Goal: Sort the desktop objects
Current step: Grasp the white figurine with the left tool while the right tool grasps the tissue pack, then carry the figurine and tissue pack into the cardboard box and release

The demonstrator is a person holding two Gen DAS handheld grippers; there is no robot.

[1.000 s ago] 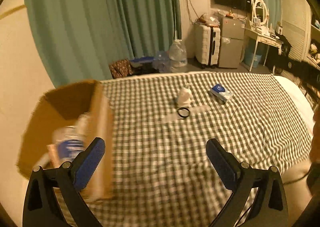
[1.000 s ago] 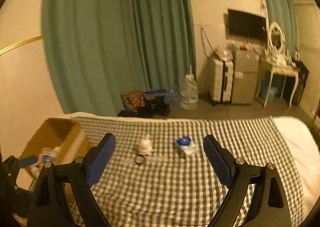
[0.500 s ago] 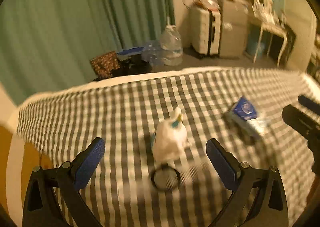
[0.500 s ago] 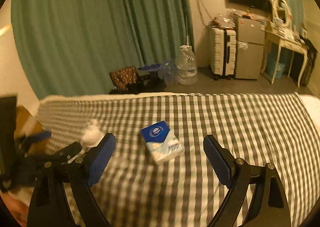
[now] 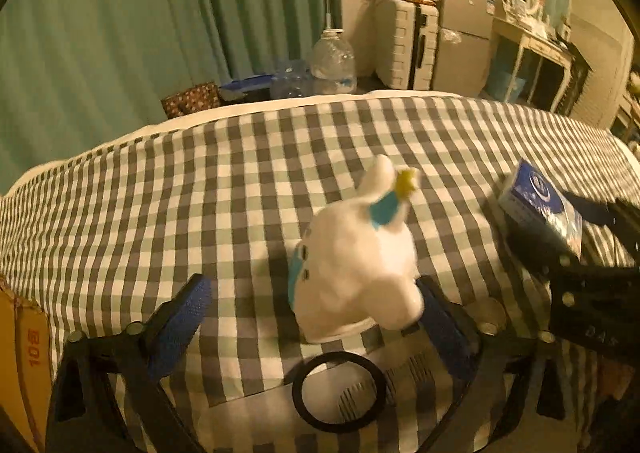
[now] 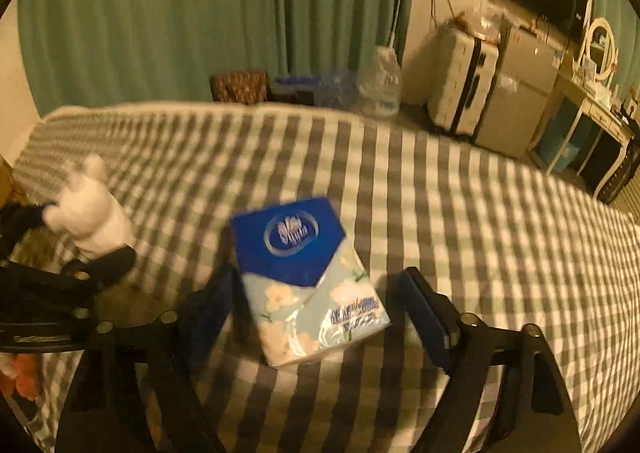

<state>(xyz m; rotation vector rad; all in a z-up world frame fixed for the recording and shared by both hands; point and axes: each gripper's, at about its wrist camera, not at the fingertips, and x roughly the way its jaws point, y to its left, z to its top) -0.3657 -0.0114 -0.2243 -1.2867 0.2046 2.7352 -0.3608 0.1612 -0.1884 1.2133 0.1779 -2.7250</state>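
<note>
A white plush toy (image 5: pixel 356 253) with blue and yellow trim stands on the checked cloth (image 5: pixel 200 189). My left gripper (image 5: pixel 312 313) is open, its fingers either side of the toy, with the right pad close to it. A black ring (image 5: pixel 339 391) lies just in front of the toy on a clear flat packet. A blue and floral tissue pack (image 6: pixel 308 277) lies between the open fingers of my right gripper (image 6: pixel 316 313). The tissue pack also shows in the left wrist view (image 5: pixel 540 209), and the toy in the right wrist view (image 6: pixel 90 209).
A cardboard box edge (image 5: pixel 20 365) stands at the left of the cloth. Beyond the far edge are green curtains (image 5: pixel 160 13), a water jug (image 5: pixel 334 65), a white suitcase (image 5: pixel 404 41), a grey cabinet (image 5: pixel 464 37) and a white dressing table (image 5: pixel 532 61).
Both grippers have moved forward and down. The left one left the box and now straddles the plush toy; the right one now straddles the tissue pack. Both stayed open.
</note>
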